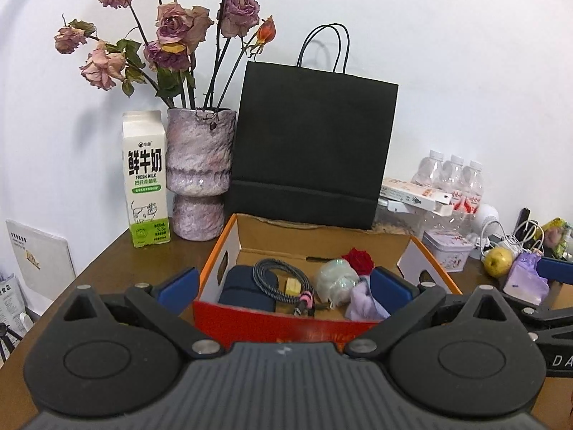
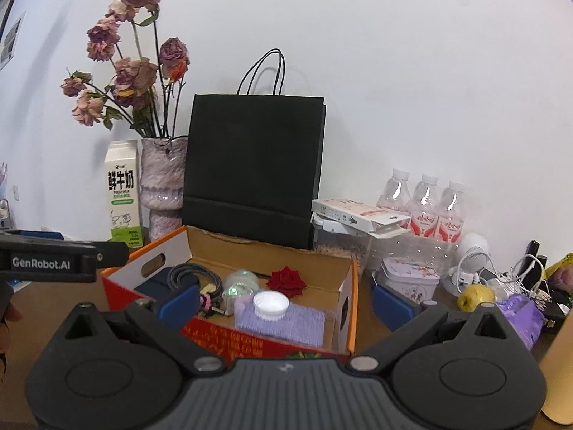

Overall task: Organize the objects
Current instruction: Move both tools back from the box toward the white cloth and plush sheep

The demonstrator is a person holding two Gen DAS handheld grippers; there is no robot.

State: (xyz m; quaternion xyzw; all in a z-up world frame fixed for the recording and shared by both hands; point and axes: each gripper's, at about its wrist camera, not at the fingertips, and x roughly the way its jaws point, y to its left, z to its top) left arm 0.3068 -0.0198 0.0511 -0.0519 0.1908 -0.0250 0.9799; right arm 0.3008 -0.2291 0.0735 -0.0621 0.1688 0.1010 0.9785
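An orange-and-red cardboard box [image 1: 218,251] [image 2: 352,286] lies open on the brown table. It holds a navy pouch [image 1: 240,288], a coiled grey cable [image 1: 275,276] [image 2: 189,276], a clear plastic ball [image 1: 335,279] [image 2: 241,285], a red rose head [image 1: 360,259] [image 2: 286,281] and a purple knitted cloth [image 2: 304,322] with a white cap [image 2: 270,304] on it. My left gripper [image 1: 283,288] hovers open just before the box's near wall, holding nothing. My right gripper [image 2: 286,304] is open and empty too, over the box's near right corner.
A black paper bag [image 1: 315,143], a vase of dried roses [image 1: 198,175] and a milk carton [image 1: 145,179] stand behind the box. To the right are water bottles [image 2: 424,204], a floral tin [image 2: 408,276], a yellow-green fruit [image 2: 474,295], a purple bag [image 2: 523,311] and tangled cables.
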